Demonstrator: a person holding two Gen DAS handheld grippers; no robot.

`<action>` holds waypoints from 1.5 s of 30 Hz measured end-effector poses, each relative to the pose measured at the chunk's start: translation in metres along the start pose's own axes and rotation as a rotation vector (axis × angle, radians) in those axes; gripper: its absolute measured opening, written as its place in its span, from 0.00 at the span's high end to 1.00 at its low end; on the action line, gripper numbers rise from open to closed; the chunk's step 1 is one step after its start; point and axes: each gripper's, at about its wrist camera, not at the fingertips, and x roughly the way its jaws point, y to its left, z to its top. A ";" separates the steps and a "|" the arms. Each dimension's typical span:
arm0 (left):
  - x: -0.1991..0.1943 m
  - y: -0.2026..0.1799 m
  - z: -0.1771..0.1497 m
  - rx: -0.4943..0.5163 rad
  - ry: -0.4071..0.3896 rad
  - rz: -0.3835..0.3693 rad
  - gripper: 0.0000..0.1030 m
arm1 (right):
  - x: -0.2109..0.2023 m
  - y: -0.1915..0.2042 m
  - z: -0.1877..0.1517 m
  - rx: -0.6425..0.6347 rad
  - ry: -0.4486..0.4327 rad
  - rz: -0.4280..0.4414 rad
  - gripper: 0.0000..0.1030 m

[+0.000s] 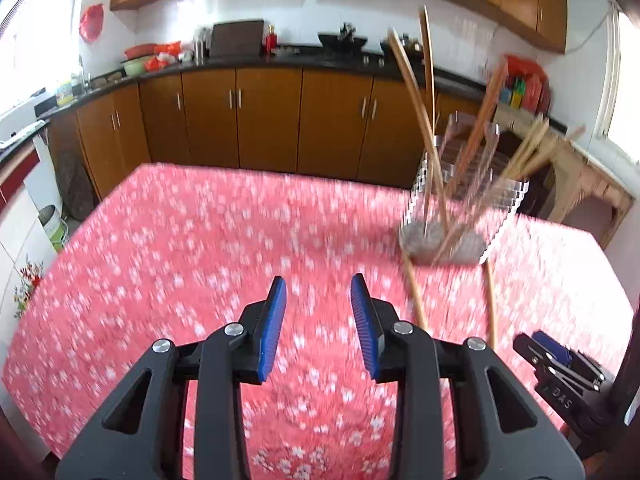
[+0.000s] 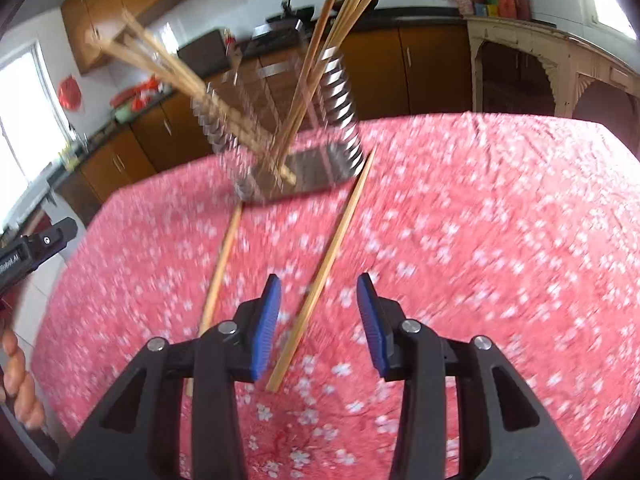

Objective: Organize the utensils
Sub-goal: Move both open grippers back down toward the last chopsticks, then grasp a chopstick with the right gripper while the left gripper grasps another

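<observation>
While blur smears both views, left tongs (image 1: 319, 292) low in the centre of their frame, blue pads (image 1: 273, 328) parted, nothing between them, only red flowered cloth of the worktop (image 1: 180, 248) under the gap. Right tongs (image 2: 319, 290) likewise released, low centre of their own frame, blue pads (image 2: 266, 326) apart. One loose chopstick (image 2: 326, 264) lying flat on the cloth, its near end running into the gap between the right pads, closer to the left-hand pad; contact not readable. Second loose chopstick (image 2: 222, 268) also flat on the cloth, just left of the first, outside the pads, its near end hidden behind the tong body. Same two sticks at centre right of the left wrist view, well right of the left pads.

Further out, clear holder (image 2: 292, 120) with ribbed sides standing upright on the cloth, upper centre of the right view, right of centre in the left view (image 1: 460, 192). Far ends of both loose sticks close to its base. Bundles of chopsticks (image 2: 340, 40) standing in it, fanning out at a tilt to left and right.

At the left edge of the right view, the other tool's black tip and a person's fingers (image 2: 18, 376). Beyond the worktop, brown cabinets (image 1: 240, 120) and a dark counter along the top of both frames.
</observation>
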 end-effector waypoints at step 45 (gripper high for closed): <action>0.081 -0.022 -0.040 0.075 0.178 0.057 0.91 | 0.008 -0.072 0.007 0.025 0.050 -0.182 0.92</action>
